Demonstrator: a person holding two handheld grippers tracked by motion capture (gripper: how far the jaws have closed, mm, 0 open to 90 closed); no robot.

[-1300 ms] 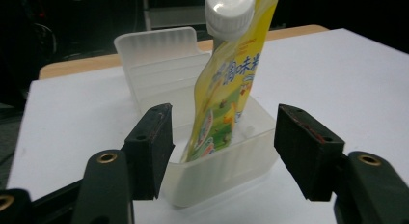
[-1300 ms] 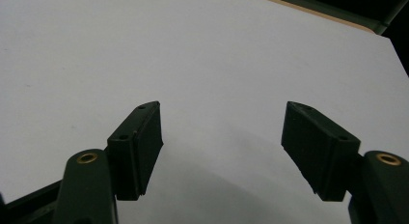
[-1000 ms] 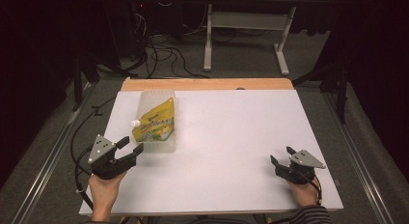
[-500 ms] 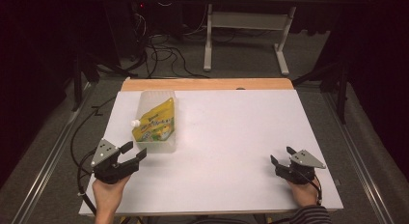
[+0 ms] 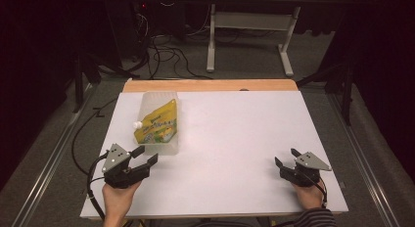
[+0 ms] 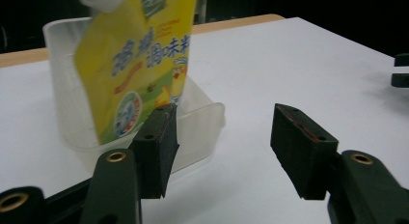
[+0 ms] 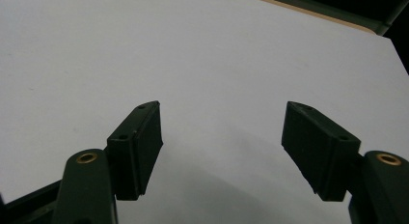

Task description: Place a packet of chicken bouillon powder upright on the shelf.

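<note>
White tabletop (image 5: 235,139), far-left corner: the yellow pouch (image 5: 157,123) lay in a clear tub (image 5: 166,147), long axis running away from the person — just ahead of the left gripper (image 5: 145,155), jaws spread and empty — the right gripper (image 5: 287,157), likewise spread, well apart.

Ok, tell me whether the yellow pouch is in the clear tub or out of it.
In. The yellow pouch lies inside the clear tub, propped against its walls, white cap poking over the left rim; the left gripper view shows the tub wall around it.
</note>
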